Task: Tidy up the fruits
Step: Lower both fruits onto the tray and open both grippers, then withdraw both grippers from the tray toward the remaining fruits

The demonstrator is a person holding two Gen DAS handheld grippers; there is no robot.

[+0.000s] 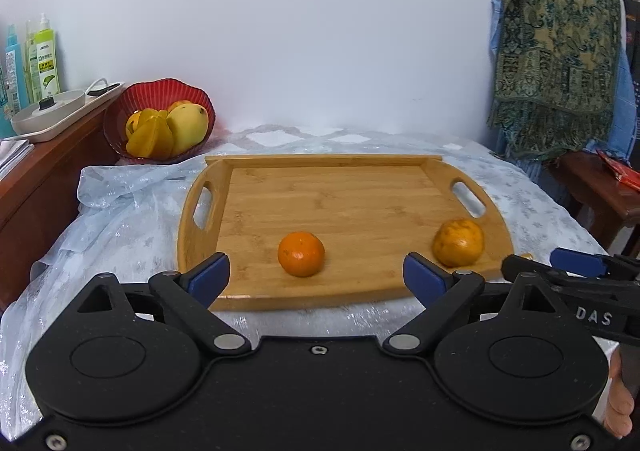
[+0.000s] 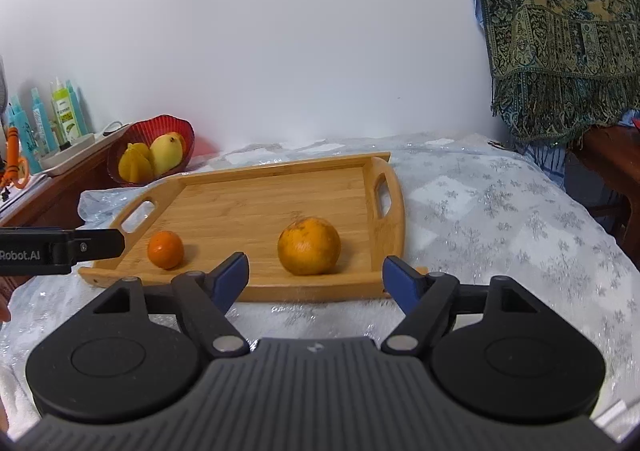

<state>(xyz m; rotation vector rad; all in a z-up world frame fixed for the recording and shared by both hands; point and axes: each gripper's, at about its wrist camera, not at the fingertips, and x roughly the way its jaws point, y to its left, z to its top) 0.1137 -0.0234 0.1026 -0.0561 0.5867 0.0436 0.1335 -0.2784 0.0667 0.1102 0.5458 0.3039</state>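
A wooden tray (image 1: 328, 187) (image 2: 260, 203) lies on the table. A small bright orange (image 1: 301, 253) (image 2: 165, 249) sits near its front edge. A larger, duller orange (image 1: 458, 242) (image 2: 309, 246) sits at the tray's front right. My left gripper (image 1: 317, 279) is open and empty, just short of the small orange. My right gripper (image 2: 316, 280) is open and empty, just short of the larger orange. A red bowl (image 1: 160, 111) (image 2: 176, 127) at the back left holds a mango (image 1: 188, 125) (image 2: 168, 151) and starfruit (image 1: 150, 135) (image 2: 136, 163).
A silvery white cloth (image 2: 500, 219) covers the table. A wooden sideboard (image 1: 44, 179) at the left carries bottles (image 1: 46, 59) and a white tray. A patterned shawl (image 1: 556, 51) hangs at the right over a wooden chair. The wall is close behind.
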